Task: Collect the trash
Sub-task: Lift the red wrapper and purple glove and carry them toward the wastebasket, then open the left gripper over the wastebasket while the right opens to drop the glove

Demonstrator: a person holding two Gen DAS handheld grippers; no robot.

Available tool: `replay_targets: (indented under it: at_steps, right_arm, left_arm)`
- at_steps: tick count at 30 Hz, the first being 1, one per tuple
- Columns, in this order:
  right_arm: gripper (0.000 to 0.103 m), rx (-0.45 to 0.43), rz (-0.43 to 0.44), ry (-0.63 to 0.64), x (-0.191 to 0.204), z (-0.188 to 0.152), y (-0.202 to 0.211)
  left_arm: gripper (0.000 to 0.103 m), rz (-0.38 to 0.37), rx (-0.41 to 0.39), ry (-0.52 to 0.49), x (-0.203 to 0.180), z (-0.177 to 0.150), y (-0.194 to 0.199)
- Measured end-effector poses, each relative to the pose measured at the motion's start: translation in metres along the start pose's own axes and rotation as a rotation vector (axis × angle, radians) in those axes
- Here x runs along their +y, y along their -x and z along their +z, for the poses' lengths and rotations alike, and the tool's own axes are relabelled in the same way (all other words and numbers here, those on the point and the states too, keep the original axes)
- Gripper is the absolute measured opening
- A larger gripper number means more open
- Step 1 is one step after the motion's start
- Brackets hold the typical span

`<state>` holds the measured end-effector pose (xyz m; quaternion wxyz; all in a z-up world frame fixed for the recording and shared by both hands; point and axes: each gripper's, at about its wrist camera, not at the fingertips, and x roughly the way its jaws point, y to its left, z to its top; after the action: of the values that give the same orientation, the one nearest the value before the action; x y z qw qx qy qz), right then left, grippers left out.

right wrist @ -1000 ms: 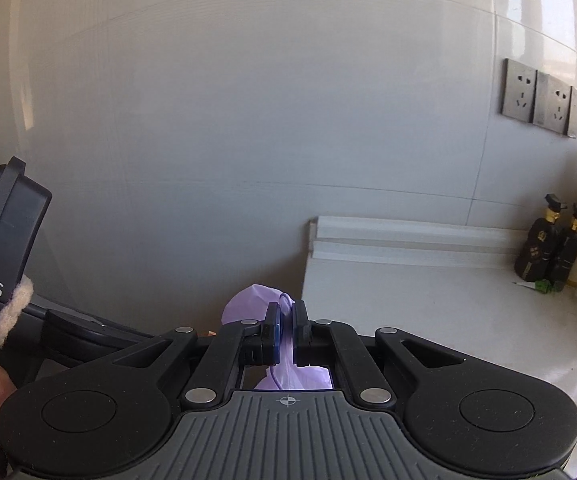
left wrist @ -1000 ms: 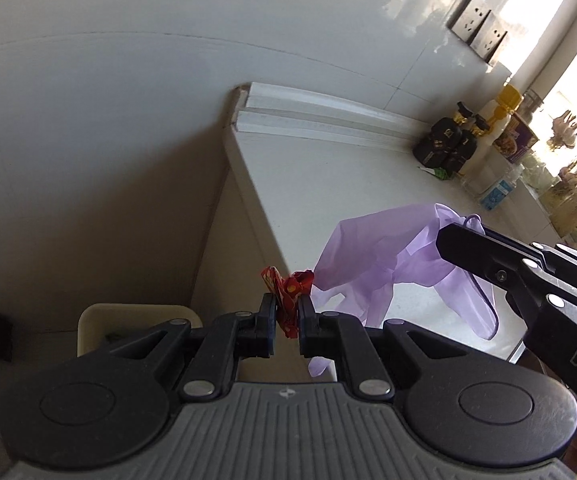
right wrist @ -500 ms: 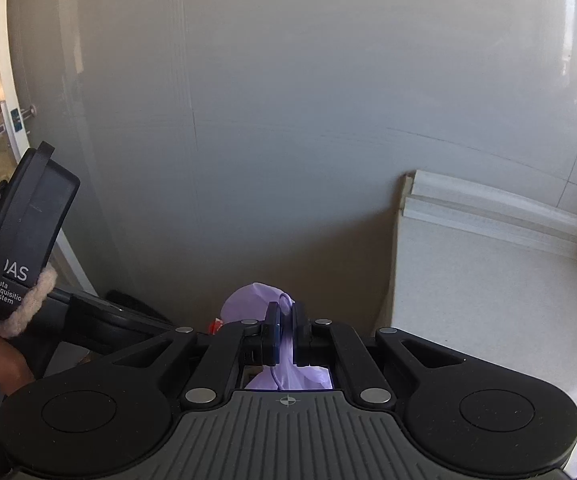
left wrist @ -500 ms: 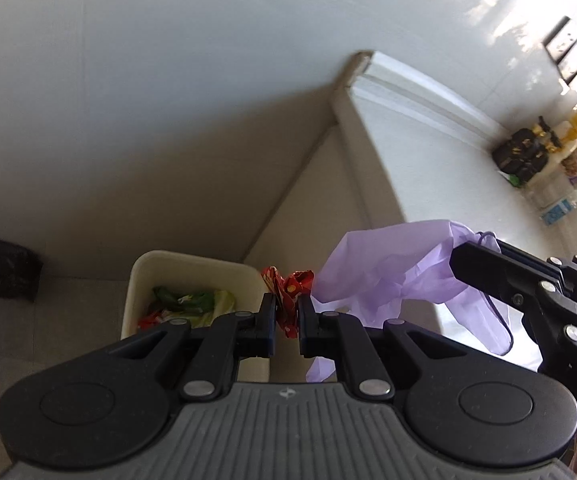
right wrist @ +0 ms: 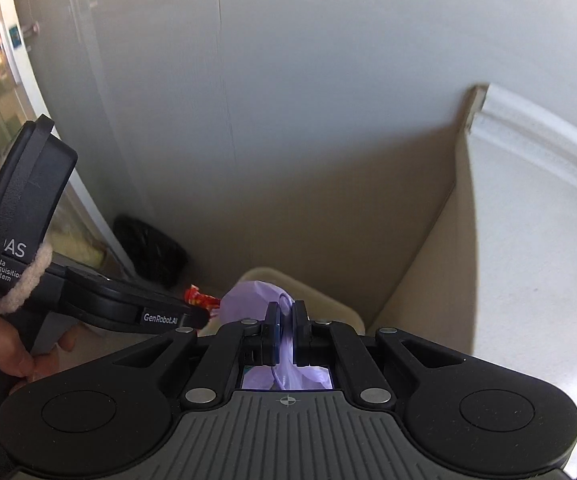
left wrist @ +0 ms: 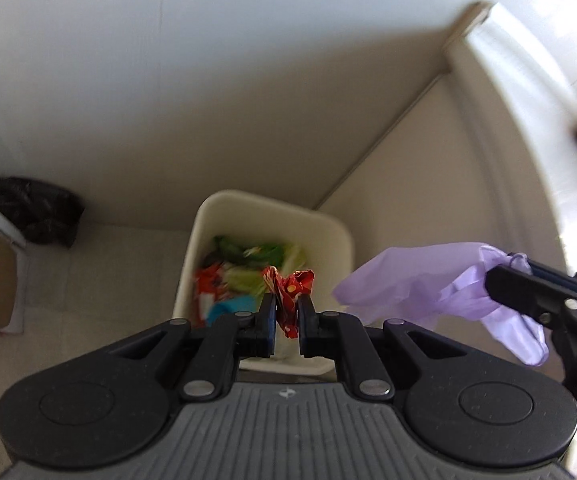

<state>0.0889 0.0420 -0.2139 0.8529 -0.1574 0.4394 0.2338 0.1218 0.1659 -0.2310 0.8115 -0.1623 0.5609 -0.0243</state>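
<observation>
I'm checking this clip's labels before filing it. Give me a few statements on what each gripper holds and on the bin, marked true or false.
1. The left gripper is shut on a red wrapper. True.
2. The right gripper is empty. False: it is shut on a purple glove.
3. The cream bin already holds trash. True: green, red and blue packaging lies inside.
4. The bin has a lid on it. False: its top is open.
5. A black bag sits on the floor by the wall. True.
</observation>
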Motion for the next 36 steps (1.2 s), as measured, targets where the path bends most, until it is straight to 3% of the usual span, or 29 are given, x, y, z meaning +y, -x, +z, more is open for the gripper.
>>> replay_targets:
  at_steps: [6, 18, 36]
  right_arm:
    - [0.003, 0.105, -0.009, 0.029, 0.004, -0.004, -0.045]
    - [0.003, 0.254, -0.015, 0.026, -0.003, -0.011, -0.112]
    - [0.003, 0.379, 0.002, -0.014, -0.012, -0.007, -0.144]
  left_arm:
    - [0.010, 0.048, 0.058, 0.027, 0.023, -0.006, -0.038]
    - [0.010, 0.052, 0.116, 0.045, 0.044, -0.002, -0.079]
    - [0.013, 0.068, 0.190, -0.067, 0.030, -0.007, -0.112]
